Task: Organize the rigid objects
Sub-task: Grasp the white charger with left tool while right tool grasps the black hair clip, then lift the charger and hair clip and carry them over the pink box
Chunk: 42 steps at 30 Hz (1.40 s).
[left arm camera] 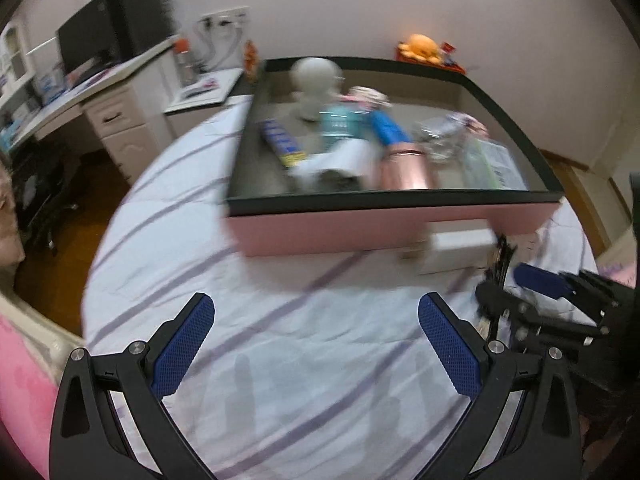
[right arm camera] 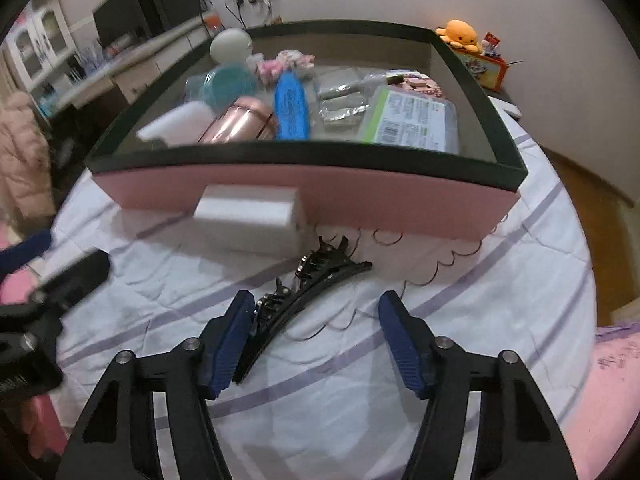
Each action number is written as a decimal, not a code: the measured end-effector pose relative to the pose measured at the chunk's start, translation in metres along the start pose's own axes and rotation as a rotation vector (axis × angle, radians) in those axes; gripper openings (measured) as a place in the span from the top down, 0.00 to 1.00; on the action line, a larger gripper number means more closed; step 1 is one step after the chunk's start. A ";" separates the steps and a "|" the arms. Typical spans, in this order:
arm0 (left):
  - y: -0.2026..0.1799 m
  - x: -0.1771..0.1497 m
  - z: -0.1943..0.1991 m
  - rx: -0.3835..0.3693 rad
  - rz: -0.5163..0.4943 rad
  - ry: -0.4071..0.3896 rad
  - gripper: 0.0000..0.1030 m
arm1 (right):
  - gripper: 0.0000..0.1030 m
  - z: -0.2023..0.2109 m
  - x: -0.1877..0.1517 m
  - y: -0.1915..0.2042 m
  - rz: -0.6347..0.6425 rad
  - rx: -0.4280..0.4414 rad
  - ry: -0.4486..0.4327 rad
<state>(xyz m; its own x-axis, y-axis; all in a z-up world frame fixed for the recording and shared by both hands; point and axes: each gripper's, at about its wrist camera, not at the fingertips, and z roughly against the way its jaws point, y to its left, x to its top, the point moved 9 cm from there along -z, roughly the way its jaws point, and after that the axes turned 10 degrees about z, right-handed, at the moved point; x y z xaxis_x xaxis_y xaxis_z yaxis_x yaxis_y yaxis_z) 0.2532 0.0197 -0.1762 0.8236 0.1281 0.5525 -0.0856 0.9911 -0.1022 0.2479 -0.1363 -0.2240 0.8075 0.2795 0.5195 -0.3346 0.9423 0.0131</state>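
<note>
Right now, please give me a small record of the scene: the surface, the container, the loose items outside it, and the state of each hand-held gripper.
surface: bed sheet, white with purple stripes
container: pink box with dark rim, already holding many items
loose items: black hair clip and white box, both on the sheet in front of the pink box
right hand-held gripper: open, around the near end of the hair clip
left hand-held gripper: open, nothing between its fingers

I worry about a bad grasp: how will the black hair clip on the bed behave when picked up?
The black hair clip looks like rigid plastic, probably light. Its glossy curved back may slip on the pads. Its thin teeth could snag the striped bedsheet or snap if squeezed.
</note>
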 end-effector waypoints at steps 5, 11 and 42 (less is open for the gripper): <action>-0.055 0.007 -0.021 -0.049 -0.038 0.038 0.01 | 0.65 0.006 -0.006 -0.037 -0.063 0.065 -0.006; -0.064 0.007 -0.048 -0.046 0.010 0.129 0.00 | 0.65 0.011 -0.011 -0.054 -0.041 0.067 -0.013; -0.065 -0.015 -0.020 -0.109 -0.051 0.085 0.35 | 0.84 0.034 -0.021 -0.061 -0.084 0.052 -0.058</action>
<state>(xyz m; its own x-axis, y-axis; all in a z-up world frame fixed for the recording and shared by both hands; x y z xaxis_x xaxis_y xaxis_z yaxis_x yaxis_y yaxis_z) 0.2577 -0.0472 -0.1941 0.8700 0.0693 0.4881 0.0156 0.9857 -0.1676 0.2347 -0.2056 -0.2061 0.8046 0.1868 0.5636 -0.2923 0.9509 0.1021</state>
